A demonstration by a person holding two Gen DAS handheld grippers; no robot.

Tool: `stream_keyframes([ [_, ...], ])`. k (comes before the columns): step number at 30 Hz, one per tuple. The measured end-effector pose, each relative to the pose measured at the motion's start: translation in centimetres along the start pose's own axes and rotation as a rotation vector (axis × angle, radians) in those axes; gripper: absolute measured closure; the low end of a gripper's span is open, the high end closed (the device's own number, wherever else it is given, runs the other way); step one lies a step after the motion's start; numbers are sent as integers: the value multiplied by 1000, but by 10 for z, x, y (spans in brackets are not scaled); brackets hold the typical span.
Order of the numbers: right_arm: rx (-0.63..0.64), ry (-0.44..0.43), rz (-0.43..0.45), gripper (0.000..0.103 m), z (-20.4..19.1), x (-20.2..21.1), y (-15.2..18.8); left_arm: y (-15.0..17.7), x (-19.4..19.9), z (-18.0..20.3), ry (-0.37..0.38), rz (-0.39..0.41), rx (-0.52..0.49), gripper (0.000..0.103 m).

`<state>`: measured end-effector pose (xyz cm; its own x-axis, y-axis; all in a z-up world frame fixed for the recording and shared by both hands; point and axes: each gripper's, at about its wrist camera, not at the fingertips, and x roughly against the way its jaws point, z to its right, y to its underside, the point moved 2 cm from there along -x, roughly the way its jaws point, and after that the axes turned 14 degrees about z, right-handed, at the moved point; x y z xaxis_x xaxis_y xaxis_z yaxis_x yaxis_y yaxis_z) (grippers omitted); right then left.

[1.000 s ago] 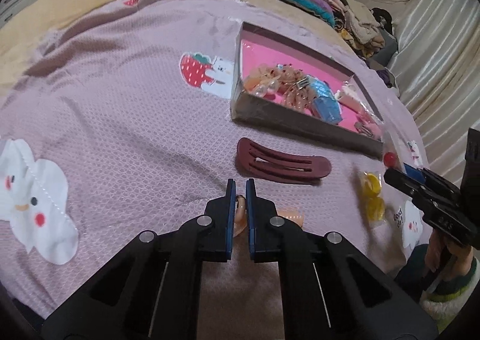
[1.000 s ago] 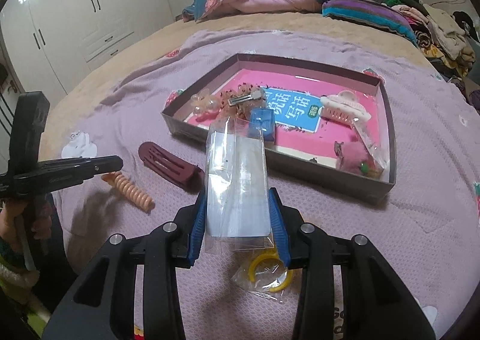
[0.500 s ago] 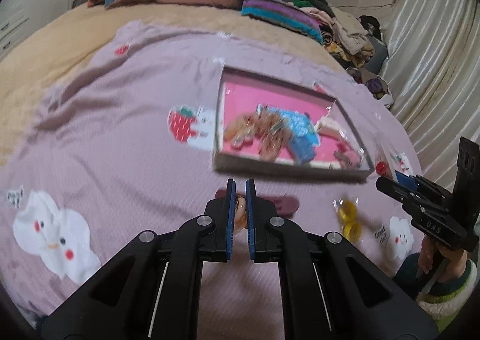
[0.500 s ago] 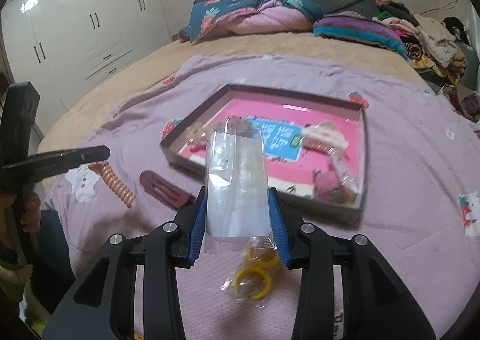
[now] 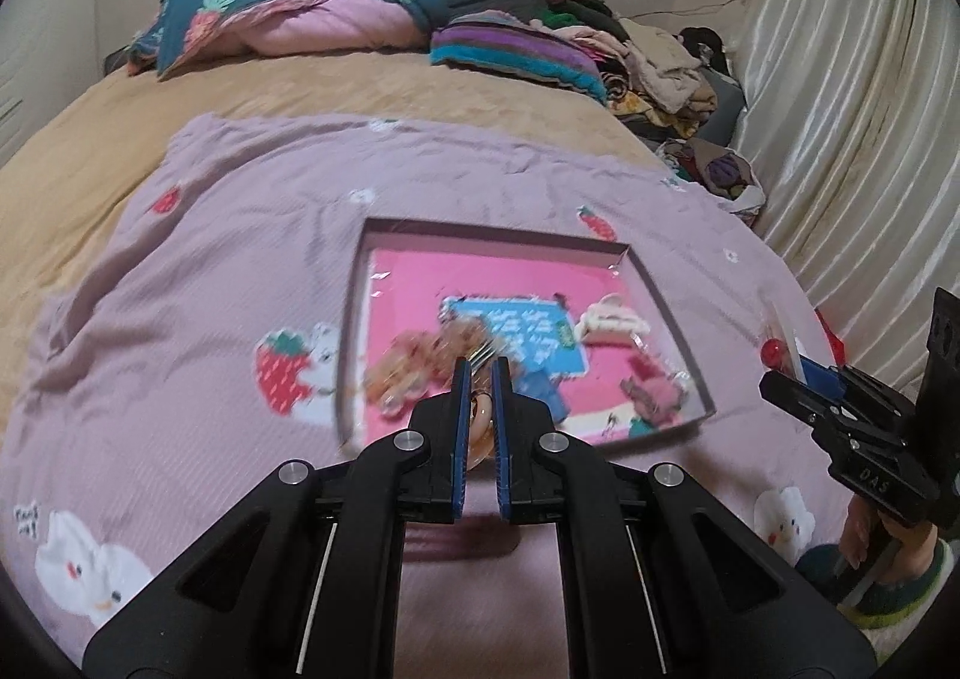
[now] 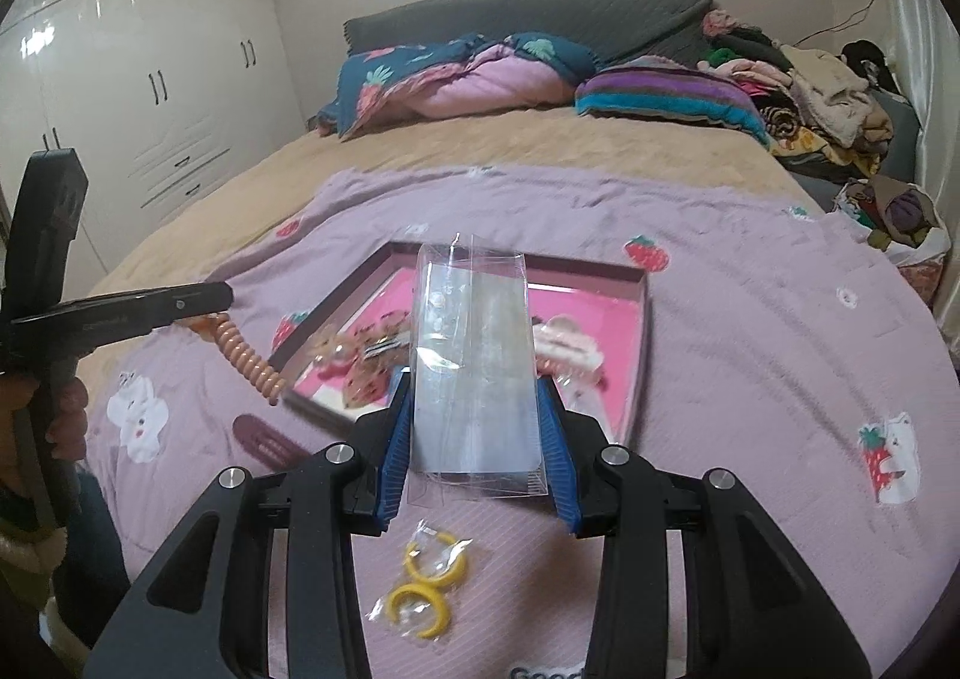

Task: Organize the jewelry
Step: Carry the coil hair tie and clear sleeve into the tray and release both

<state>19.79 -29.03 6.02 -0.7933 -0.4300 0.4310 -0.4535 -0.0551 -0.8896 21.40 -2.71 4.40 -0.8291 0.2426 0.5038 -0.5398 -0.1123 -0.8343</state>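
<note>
Spiral hair tie point(image 6: 249, 358) — the peach coil you carry in your left gripper point(image 5: 478, 379) — is light, springy and soft, so it will stretch and swing rather than hold its shape. You have it by one end, the jaws closed to a narrow slit on it, and the rest dangles free above the purple blanket point(image 5: 198, 283), just beside the near-left corner of the pink-lined box point(image 5: 666, 313). A hold nearer its middle would likely swing less. Your right gripper point(image 6: 474, 403) stands at a middling width, pinching a clear plastic sleeve point(image 6: 474, 367) by its side edges — thin, slick and easily buckled, so squeeze lightly. A bagged pair of yellow hoops point(image 6: 423, 589) lies on the blanket below it.
</note>
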Motion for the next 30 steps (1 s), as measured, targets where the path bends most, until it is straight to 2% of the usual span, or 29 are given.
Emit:
stream_keyframes([
  [11, -30, 30, 16, 65, 26, -17, -11, -14, -50, 24, 10, -17, -33, 102],
  [19, -62, 32, -21, 65, 34, -40, 0, -7, -87, 25, -16, -63, -44, 102],
  [30, -66, 52, -72, 65, 45, -69, 21, 11, -117, 25, -44, -109, -64, 101],
])
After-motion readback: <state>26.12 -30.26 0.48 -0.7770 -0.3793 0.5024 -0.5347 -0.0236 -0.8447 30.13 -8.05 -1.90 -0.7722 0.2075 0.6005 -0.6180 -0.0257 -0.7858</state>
